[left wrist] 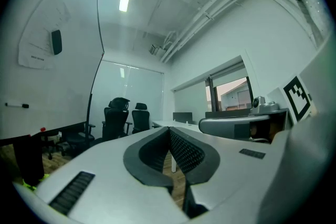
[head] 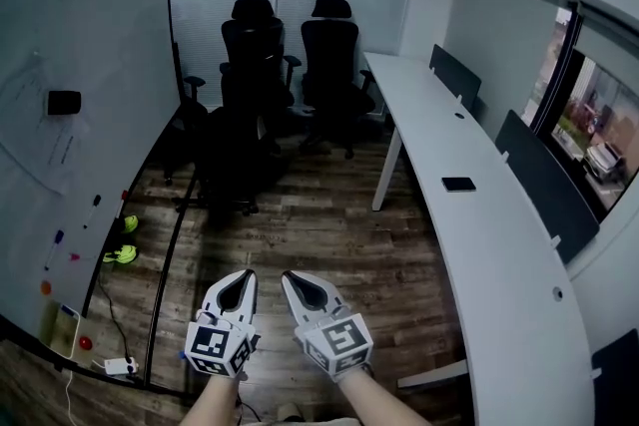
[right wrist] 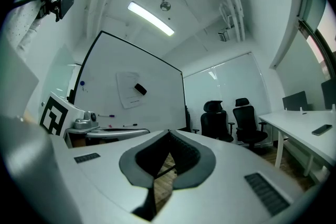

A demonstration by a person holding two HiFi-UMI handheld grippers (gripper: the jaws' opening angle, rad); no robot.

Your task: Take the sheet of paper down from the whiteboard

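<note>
Head view: I'm looking down on both my grippers, side by side over the wood floor (head: 339, 234), with the whiteboard (head: 100, 25) off to my left
Left gripper (head: 241, 276): jaws pressed together tip to tip, nothing held, pointing level into the room
Right gripper (head: 293, 277): same story here, jaws closed and empty, just beside the left one
Sheet (head: 32, 120): up on the whiteboard, pale and faint against the board, its lower edge running at a slant
Block (head: 63, 102): small and black, sitting on the sheet near its upper right part
Gap to the sheet: both grippers well apart from it, neither one touching the board
Left gripper view: my closed pads fill the foreground; the sheet shows high at the left with the block at its right side, and one marker (left wrist: 18, 105) is on the board lower down
Right gripper view: closed pads again up front; beyond them the sheet and block sit mid-board, markers lower down, chairs to the right
Chairs (head: 290, 45): two, black, at the far end in front of the glass wall
Desk (head: 499, 254): long, white, curving down the right side of the room
Phone (head: 458, 184): dark, lying flat on the desk, well away from my grippers
</note>
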